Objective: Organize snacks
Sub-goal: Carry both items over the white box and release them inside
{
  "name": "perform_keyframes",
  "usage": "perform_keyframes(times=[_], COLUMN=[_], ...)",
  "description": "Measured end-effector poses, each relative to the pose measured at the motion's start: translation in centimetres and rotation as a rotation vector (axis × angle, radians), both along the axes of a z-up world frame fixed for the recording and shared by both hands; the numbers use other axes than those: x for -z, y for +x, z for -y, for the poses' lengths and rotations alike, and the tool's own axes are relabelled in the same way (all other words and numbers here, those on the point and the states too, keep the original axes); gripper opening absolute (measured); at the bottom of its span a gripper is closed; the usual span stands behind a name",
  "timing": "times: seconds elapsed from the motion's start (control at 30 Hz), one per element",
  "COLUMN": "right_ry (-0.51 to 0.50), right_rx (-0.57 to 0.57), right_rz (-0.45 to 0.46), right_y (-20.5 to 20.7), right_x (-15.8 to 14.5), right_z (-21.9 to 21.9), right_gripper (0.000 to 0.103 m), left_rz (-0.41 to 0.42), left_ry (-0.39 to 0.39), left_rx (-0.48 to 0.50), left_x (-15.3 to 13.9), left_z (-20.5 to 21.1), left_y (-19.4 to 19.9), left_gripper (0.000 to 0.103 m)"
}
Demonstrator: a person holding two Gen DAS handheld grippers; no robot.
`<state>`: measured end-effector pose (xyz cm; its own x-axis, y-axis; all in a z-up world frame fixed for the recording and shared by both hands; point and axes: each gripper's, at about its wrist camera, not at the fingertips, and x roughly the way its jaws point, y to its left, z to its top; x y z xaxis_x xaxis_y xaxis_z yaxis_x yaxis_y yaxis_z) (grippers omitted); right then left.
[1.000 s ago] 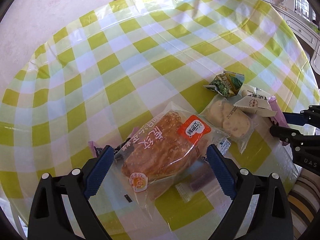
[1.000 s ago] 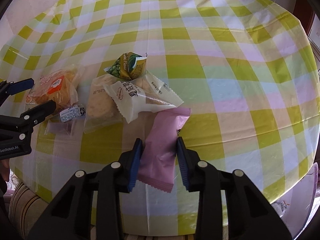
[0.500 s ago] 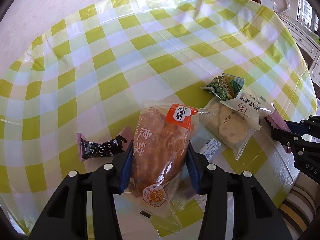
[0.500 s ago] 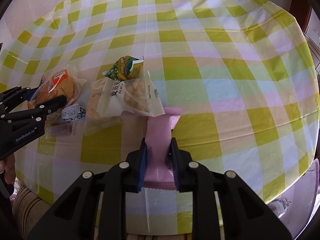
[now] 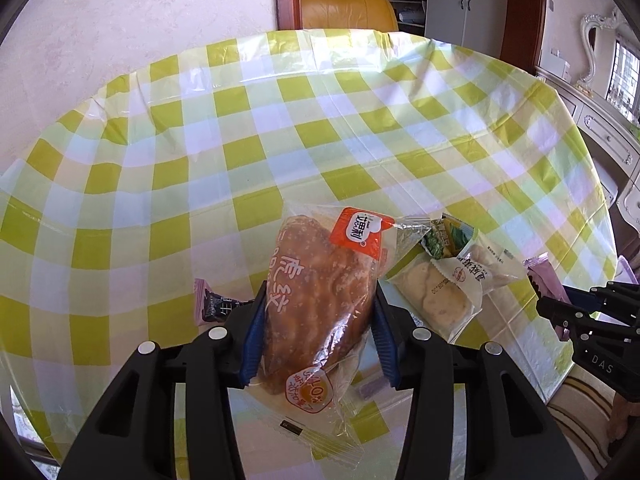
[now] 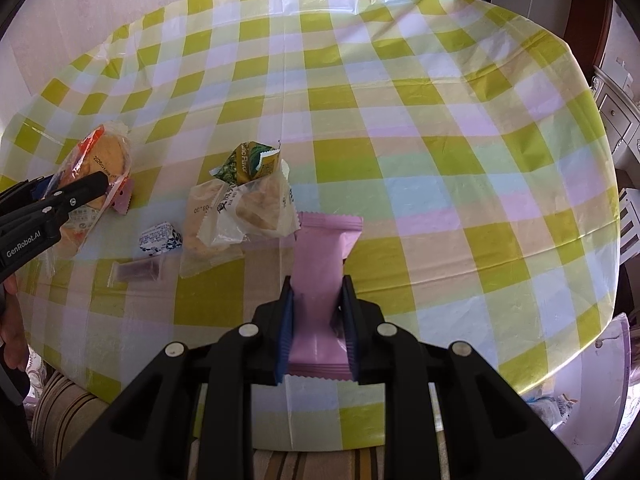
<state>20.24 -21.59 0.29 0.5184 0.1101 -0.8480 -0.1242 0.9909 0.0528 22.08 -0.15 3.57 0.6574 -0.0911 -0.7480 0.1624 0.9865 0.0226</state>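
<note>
My left gripper [image 5: 318, 322] is shut on a clear-wrapped brown bread bag [image 5: 316, 296] with an orange label, lifted off the checked table [image 5: 240, 148]. In the right wrist view the same bread bag [image 6: 94, 172] hangs at the far left in the left gripper [image 6: 76, 192]. My right gripper [image 6: 317, 320] is shut on a pink snack packet [image 6: 322, 264], raised above the table edge. A green flavour packet [image 6: 248, 162], a white-wrapped pastry [image 6: 260, 208] and a clear-bagged biscuit [image 6: 204, 220] lie piled between the two grippers.
A small blue-and-white sweet [image 6: 160, 238] and a purple bar in clear wrap [image 6: 138, 272] lie near the front edge. A pink-and-black chocolate packet [image 5: 212, 306] lies left of the bread. An orange chair [image 5: 344, 8] stands behind the table, a white cabinet [image 5: 600, 128] to the right.
My left gripper closed on the bread bag, turned it lengthwise and lifted it. My right gripper closed on the pink packet and raised it slightly.
</note>
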Motion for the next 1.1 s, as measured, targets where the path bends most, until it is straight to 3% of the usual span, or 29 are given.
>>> perform_keyframes(times=[0.37,0.83,1.1], right_ry=[0.026,0.05,0.052], right_rx=[0.035,0.082,0.118], right_rz=[0.029,0.061,0.065], right_y=[-1.5,-3.7,-4.8], right_x=[-2.0,-3.9,-4.0], right_z=[2.8,6.7,9.1], right_gripper=[0.022,0.022,0.022], left_rz=[0.053,0.064,0.018], left_ry=[-0.011,-0.136,-0.248], left_rx=[-0.03,0.1,0.198], left_x=[-2.4,-4.2,-3.7], left_z=[2.2,7.6,10.1], left_y=[-2.4,-5.5,-6.3], left_gripper=[0.045,0.045,0.045])
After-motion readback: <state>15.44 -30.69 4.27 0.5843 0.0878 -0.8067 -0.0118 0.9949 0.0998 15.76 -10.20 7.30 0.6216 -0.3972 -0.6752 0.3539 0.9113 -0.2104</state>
